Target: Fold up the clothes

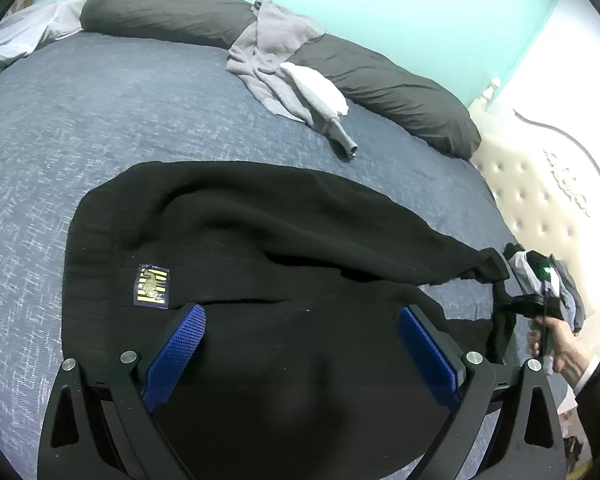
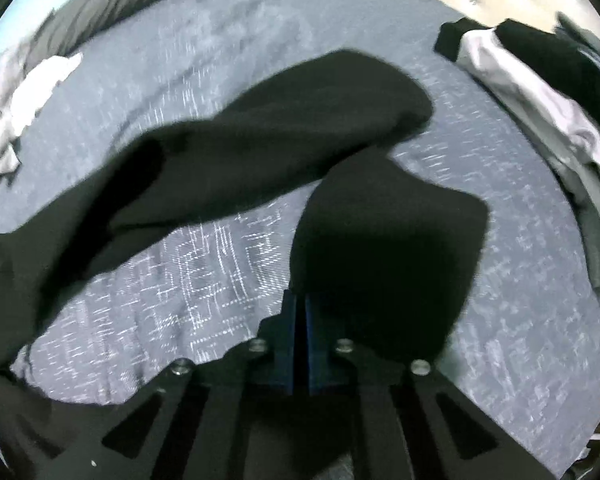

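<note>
A black garment with a small blue and yellow patch lies spread on the blue-grey bedspread. My left gripper hovers over its near part, blue pads wide apart and nothing between them. One black sleeve stretches to the right, where a person's hand holds my right gripper. In the right wrist view, my right gripper has its fingers pressed together, and the sleeve's end bunches out from the tips. The rest of that sleeve runs off to the left.
A crumpled grey and white pile of clothes lies at the far side, against two dark grey pillows. More clothes are heaped at the right, by the cream tufted headboard. Bare bedspread lies to the left.
</note>
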The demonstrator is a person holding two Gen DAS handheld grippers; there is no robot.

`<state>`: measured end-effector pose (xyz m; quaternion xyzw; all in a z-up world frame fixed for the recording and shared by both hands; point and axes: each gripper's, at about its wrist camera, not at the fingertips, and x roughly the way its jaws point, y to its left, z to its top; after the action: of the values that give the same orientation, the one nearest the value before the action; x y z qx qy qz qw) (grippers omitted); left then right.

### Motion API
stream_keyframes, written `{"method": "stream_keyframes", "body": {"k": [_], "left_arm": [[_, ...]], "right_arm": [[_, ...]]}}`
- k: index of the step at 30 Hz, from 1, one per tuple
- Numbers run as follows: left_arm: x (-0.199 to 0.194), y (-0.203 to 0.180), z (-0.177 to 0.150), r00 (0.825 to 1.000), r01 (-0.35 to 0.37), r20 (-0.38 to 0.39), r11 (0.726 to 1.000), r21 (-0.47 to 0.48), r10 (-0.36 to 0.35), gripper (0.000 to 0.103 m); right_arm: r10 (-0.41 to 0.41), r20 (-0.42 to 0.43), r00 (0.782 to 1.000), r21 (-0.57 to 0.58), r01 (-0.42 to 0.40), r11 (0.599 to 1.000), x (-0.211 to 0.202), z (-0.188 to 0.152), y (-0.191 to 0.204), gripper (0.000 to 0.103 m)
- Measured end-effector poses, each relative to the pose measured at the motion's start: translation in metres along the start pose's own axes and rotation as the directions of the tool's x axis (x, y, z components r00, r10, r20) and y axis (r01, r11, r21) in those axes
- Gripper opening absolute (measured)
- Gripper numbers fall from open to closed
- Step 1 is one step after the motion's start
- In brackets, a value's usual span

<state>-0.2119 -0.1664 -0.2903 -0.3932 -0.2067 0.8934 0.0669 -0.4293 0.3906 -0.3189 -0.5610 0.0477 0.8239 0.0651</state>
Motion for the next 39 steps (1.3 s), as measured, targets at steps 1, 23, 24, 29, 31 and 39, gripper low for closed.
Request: {"method": "stream_keyframes", "body": {"k": [1, 23, 24, 29, 31, 39], "left_arm": [[-0.001, 0.001, 0.0, 1.0, -0.001, 0.002, 1.0, 0.0, 0.001, 0.099], [-0.011, -0.015, 0.001, 0.999, 0.036, 0.014, 0.999, 0.025, -0.036, 0.099], [-0.01, -0.015, 0.002, 0.999, 0.035, 0.015, 0.999, 0.024, -0.036, 0.099], [-0.009, -0.014, 0.002, 0.999, 0.032, 0.015, 0.999, 0.019, -0.032, 0.099], [-0.007, -0.014, 0.002, 0.999, 0.03, 0.014, 0.999, 0.021, -0.03, 0.099], [-0.005, -0.01, 0.001, 1.0, 0.01, 0.006, 1.0, 0.024, -0.01, 0.099]], "right_arm": [[0.014, 0.012, 1.0, 0.011, -0.014, 1.0, -0.006, -0.002, -0.006, 0.003], [0.232, 0.09, 0.968, 0.363, -0.249, 0.898, -0.053, -0.113, -0.155, 0.008], [0.23, 0.107, 0.967, 0.376, -0.253, 0.891, -0.054, -0.114, -0.16, 0.01], [0.208, 0.201, 0.957, 0.454, -0.279, 0.846, -0.061, -0.117, -0.19, 0.041], [0.19, 0.22, 0.957, 0.455, -0.273, 0.848, -0.061, -0.113, -0.196, 0.041], [0.165, 0.227, 0.96, 0.451, -0.254, 0.855, -0.043, -0.095, -0.211, 0.035]]}}
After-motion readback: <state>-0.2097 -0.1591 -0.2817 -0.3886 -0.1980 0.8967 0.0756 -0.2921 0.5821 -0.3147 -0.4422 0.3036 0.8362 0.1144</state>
